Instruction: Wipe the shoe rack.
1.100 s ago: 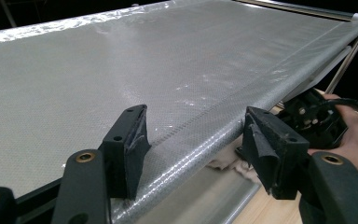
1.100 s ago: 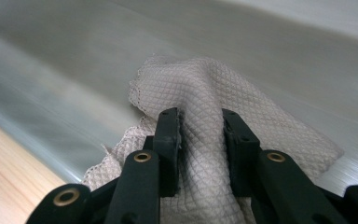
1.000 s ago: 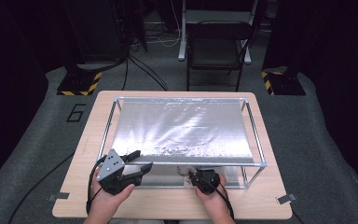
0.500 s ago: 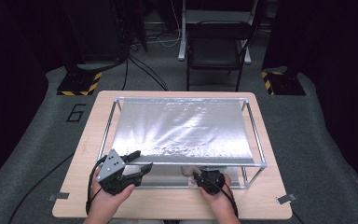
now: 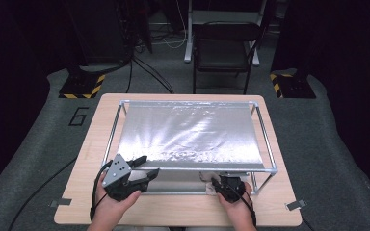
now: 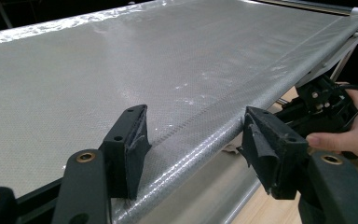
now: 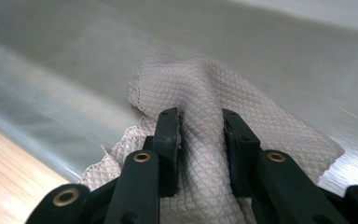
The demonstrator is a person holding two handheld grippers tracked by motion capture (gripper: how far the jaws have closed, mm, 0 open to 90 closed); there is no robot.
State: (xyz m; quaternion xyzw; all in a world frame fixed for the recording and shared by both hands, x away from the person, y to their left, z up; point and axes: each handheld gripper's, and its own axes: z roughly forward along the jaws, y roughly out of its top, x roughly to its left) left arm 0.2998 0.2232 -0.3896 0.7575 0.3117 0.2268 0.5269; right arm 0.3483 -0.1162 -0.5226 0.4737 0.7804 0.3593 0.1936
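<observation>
A metal-tube frame stands on the wooden table with a silvery sheet stretched over its top. My left gripper is at the frame's front left, open. Its jaws straddle the sheet's front edge, one over the sheet and one past the rail. My right gripper is at the front right, reaching under the top sheet. It is shut on a pale quilted cloth that lies on a lower shiny surface. The right gripper and its hand also appear in the left gripper view.
A dark folding chair stands beyond the table's far edge. Two black stands with yellow-black striped bases flank it. Tape strips mark the table's near corners. Cables run across the grey floor.
My right hand has slid a little to the right along the frame's front with the cloth in its jaws. The left gripper has stayed where it was.
</observation>
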